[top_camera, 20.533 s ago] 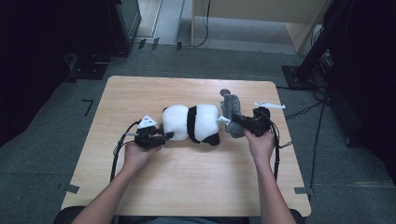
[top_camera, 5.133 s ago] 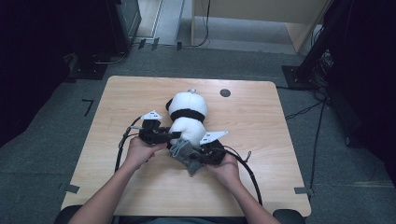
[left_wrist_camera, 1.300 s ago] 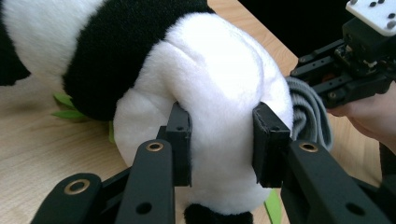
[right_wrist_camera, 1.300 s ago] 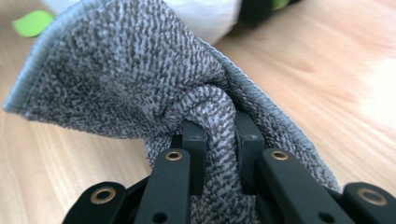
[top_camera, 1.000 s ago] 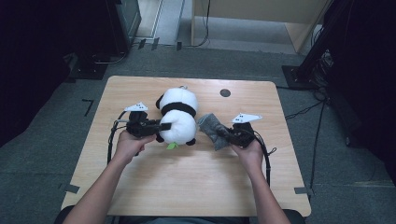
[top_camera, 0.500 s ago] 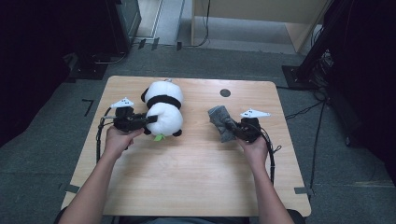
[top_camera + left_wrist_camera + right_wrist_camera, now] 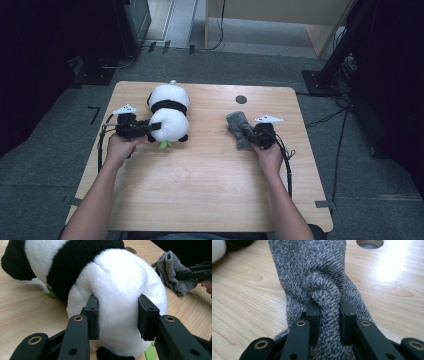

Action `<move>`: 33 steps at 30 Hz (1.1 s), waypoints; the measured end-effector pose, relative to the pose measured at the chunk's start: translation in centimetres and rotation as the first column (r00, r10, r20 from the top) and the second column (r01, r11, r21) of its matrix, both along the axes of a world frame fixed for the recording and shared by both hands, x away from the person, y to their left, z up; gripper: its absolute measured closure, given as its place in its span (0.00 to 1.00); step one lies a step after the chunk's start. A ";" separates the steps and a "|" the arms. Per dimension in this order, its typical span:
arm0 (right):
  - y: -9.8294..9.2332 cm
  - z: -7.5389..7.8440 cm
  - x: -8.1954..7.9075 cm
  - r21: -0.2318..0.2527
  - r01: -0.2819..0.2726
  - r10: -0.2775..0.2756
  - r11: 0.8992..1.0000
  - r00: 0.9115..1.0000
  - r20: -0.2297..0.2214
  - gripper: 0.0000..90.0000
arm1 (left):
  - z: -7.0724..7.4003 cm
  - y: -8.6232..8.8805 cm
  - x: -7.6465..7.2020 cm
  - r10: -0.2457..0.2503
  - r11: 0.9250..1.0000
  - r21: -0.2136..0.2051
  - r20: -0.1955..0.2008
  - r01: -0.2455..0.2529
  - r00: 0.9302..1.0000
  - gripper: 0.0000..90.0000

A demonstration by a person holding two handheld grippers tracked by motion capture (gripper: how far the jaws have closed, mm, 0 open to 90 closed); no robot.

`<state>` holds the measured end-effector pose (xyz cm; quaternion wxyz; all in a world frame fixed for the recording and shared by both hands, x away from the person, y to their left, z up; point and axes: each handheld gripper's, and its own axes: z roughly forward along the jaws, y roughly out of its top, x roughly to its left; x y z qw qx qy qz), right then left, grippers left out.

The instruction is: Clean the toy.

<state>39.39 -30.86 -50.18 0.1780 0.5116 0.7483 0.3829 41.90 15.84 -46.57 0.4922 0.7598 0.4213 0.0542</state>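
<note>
A black-and-white plush panda (image 7: 169,112) lies on the wooden table (image 7: 200,185) at the left. My left gripper (image 7: 152,126) holds its white rear end (image 7: 120,285). The pads (image 7: 93,315) still dent the plush, though the jaws have just been opening a little. At the right lies a grey knitted cloth (image 7: 237,125). My right gripper (image 7: 248,136) pinches a raised fold of it (image 7: 312,267) between its pads (image 7: 313,312). Those jaws have also just eased open slightly, with the fold still between them. The left gripper view shows the cloth (image 7: 172,272) beyond the panda.
A round cable hole (image 7: 241,99) sits in the tabletop behind the cloth. A green tag (image 7: 164,145) sticks out under the panda. Cables trail from both grippers along the table's sides. Bare wood spans the middle and front.
The two hands have drawn apart. The left gripper carried the panda left toward the table's edge, and the right gripper took the grey cloth right and lower onto the table.
</note>
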 end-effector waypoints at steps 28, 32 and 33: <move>0.2 0.2 0.5 0.056 0.014 -0.013 0.998 1.000 -0.011 0.32 | 0.8 0.4 -0.1 -0.001 0.999 0.042 -0.002 0.002 1.000 0.30; 0.2 0.5 0.5 0.054 0.004 -0.003 0.999 1.000 -0.011 0.30 | 1.1 0.5 -0.4 -0.006 0.998 0.058 0.004 0.005 1.000 0.30; 0.2 0.6 0.4 0.052 0.005 -0.005 0.999 1.000 -0.008 0.30 | 1.3 0.5 -0.5 -0.004 0.998 0.060 0.007 0.004 1.000 0.30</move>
